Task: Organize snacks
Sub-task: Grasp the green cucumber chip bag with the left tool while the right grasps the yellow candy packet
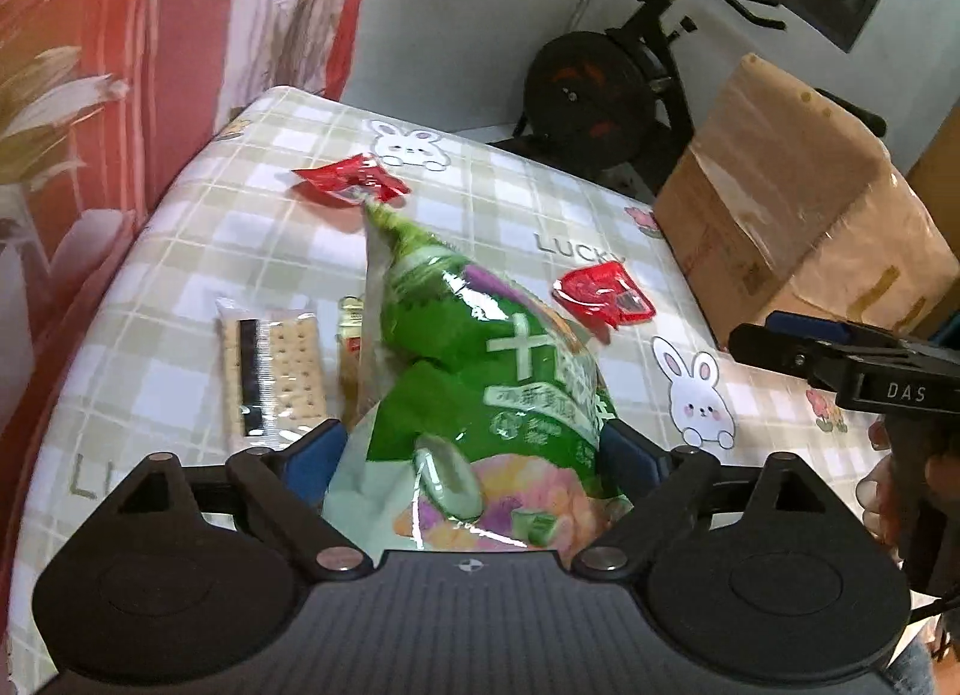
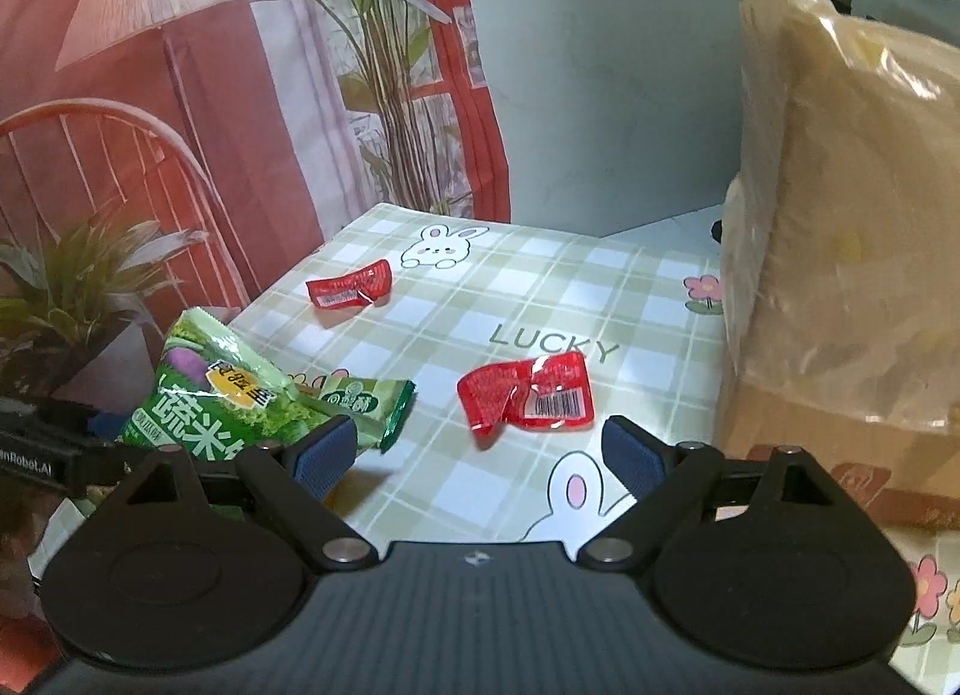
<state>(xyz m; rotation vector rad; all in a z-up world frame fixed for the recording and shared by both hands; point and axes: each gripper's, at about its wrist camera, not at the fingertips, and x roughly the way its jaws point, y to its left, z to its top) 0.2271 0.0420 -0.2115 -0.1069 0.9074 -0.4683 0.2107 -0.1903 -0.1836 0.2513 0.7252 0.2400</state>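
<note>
The left gripper (image 1: 474,449) has its fingers spread wide, with a big green snack bag (image 1: 480,383) lying between them. The blue pads (image 1: 315,455) sit right at the bag's sides, and whether they press on it cannot be told. The bag fills the lower middle of the left wrist view and bears large white Chinese characters; in the right wrist view it shows at lower left, where a yellow badge and more white characters are printed.

The right gripper (image 2: 480,452) also has its fingers wide apart, with nothing between them but the checked cloth of the bench (image 2: 540,275). In the left wrist view, at the right edge, its side reads "DAS".

A red wrapper (image 2: 528,398) with a barcode label lies just above the right gripper's fingers, and a second red wrapper (image 2: 351,291) sits further up and left. A small green packet (image 2: 375,407) lies beside the big bag. A clear pack of crackers (image 1: 273,371) rests at the left of the left wrist view.

The cloth carries bunny drawings and the word "LUCKY". A cardboard box (image 1: 798,227) stands at the right.
</note>
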